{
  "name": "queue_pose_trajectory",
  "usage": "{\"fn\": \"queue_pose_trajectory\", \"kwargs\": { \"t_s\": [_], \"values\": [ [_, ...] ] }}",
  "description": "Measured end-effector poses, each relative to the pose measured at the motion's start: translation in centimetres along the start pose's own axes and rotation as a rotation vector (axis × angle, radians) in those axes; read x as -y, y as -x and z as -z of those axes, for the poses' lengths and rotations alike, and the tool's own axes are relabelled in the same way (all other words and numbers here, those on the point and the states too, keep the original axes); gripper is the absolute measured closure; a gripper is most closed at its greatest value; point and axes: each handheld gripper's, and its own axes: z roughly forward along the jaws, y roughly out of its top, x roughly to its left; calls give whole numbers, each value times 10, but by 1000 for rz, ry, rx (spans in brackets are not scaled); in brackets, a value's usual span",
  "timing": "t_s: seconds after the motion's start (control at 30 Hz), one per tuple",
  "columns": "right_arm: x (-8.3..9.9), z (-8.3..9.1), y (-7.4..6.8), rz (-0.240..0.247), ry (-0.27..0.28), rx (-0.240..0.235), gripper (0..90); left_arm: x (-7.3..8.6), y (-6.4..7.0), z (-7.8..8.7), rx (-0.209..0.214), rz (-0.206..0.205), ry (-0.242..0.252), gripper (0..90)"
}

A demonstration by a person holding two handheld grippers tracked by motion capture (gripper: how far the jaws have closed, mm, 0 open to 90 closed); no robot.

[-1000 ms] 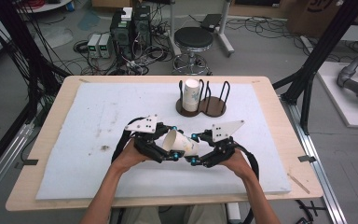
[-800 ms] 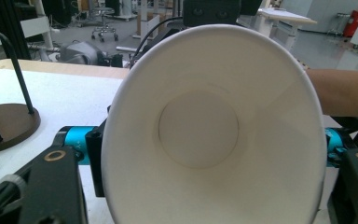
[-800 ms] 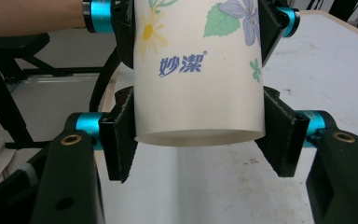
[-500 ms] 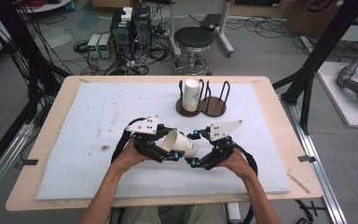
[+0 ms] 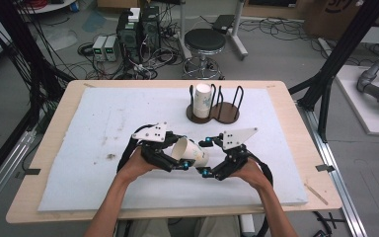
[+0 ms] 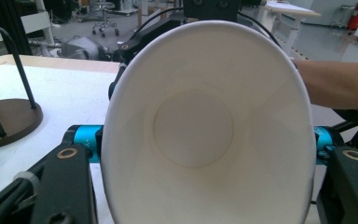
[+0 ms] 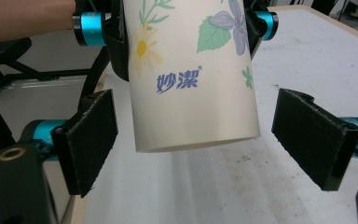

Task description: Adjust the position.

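Observation:
A white paper cup (image 5: 192, 152) with a flower print lies tilted on its side above the white mat, between both hands. My left gripper (image 5: 180, 159) is shut on the cup near its rim; the cup's open mouth (image 6: 193, 126) faces the left gripper view, between the two jaws. My right gripper (image 5: 205, 159) is open around the cup's base. Its black pads (image 7: 86, 140) stand clear of the printed wall (image 7: 191, 84) on both sides. A second cup (image 5: 203, 100) stands upright in a dark two-place holder (image 5: 227, 114) at the back.
The holder's right place has nothing in it, and its wire loops (image 5: 238, 96) rise above the base. The white mat (image 5: 103, 128) covers most of the wooden table (image 5: 286, 98). A stool (image 5: 205, 42), cables and boxes are on the floor beyond the table.

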Motion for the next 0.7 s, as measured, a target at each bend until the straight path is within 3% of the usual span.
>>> {"fn": "queue_pose_trajectory", "kwargs": {
  "t_s": [0.17,0.3,0.47,0.7],
  "values": [
    [3,7,-3,-4,3,41,146,-2,1,8,-49,5,-20,339],
    [12,20,-5,-22,23,134,146,-6,-1,13,-99,18,-108,338],
    [24,33,-9,-30,40,237,147,-13,-7,17,-129,36,-203,338],
    [43,42,-12,-96,61,393,153,-22,-19,16,-179,72,-386,336]
  ]
}}
